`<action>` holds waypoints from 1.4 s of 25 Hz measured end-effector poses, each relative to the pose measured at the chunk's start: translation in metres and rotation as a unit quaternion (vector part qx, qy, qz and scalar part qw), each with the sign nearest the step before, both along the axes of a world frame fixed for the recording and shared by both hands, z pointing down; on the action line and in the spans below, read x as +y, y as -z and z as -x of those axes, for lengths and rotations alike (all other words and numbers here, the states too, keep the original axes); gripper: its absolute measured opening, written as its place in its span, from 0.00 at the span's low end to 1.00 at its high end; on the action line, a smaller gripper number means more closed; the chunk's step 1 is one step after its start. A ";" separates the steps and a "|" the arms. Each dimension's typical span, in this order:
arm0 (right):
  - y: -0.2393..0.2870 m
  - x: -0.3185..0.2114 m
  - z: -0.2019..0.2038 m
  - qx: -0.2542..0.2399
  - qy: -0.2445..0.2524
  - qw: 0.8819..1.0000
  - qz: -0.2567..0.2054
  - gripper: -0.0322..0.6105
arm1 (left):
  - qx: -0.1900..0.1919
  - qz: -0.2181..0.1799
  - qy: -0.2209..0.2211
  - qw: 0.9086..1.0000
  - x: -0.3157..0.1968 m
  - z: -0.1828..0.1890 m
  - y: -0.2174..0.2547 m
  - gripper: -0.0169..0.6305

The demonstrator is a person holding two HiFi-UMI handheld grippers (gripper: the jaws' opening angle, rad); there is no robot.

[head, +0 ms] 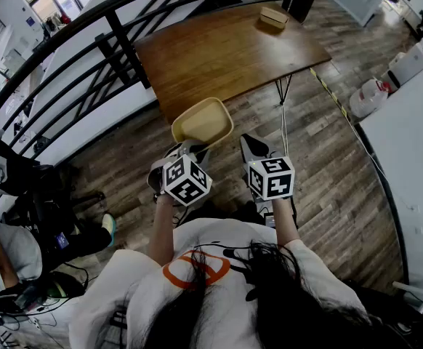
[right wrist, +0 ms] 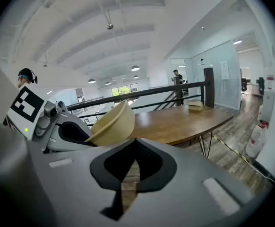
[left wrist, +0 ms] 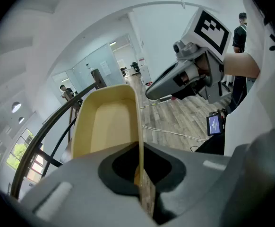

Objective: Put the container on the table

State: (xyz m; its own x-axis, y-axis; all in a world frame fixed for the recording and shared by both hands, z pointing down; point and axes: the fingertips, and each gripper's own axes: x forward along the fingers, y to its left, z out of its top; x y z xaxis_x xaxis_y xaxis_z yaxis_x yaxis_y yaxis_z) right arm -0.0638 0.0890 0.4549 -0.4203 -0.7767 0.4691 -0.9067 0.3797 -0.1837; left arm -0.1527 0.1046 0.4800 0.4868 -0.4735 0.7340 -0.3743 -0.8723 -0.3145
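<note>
**Wood-floored landing: container carried in the air, short of the desk**

Plank flooring [head: 328,166] runs under the person. A brown wooden desk [head: 226,49] stands ahead at 12 o'clock in the head view, and a black railing [head: 88,42] crosses at 10 o'clock. A small box [head: 273,17] sits alone at the desk's far end, so nearly all of the top is bare.

The pale yellow container [head: 202,122] is not on the desk. It hangs over the floor just off the near edge, with its mouth turned up toward the head camera. The left gripper [head: 186,150] carries it. In the left gripper view its fingers [left wrist: 71,188] are pinched on one thin side wall of the container [left wrist: 107,122], with the wall edge-on between them. Gripping the rim likely leaves the base free to be set down flat.

The right gripper [head: 254,147] rides alongside at 3 o'clock of the left one and apart from the container. Its fingers are together with nothing between them, so it seems to be only keeping pace.

The task looks to be in its carrying stage. What remains is to reach forward over the desk and lower the base to the wood before releasing.
</note>
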 end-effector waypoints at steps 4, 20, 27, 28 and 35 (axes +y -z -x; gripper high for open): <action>0.002 -0.002 0.001 0.000 0.001 1.000 -0.002 0.08 | 0.007 -0.004 -0.004 1.000 -0.002 -0.006 0.004 0.03; -0.003 -0.007 0.027 -0.014 -0.005 1.000 -0.001 0.08 | 0.002 0.009 -0.022 1.000 -0.009 0.015 -0.006 0.03; -0.008 -0.015 0.030 -0.026 -0.020 0.999 0.008 0.08 | 0.008 0.021 -0.033 0.999 -0.015 0.019 -0.019 0.03; -0.009 -0.016 0.030 -0.027 -0.021 0.999 0.011 0.08 | 0.009 0.024 -0.034 0.999 -0.016 0.019 -0.020 0.03; -0.014 -0.031 0.024 -0.022 -0.019 0.999 0.019 0.08 | 0.014 0.029 -0.025 0.999 -0.033 0.018 -0.024 0.03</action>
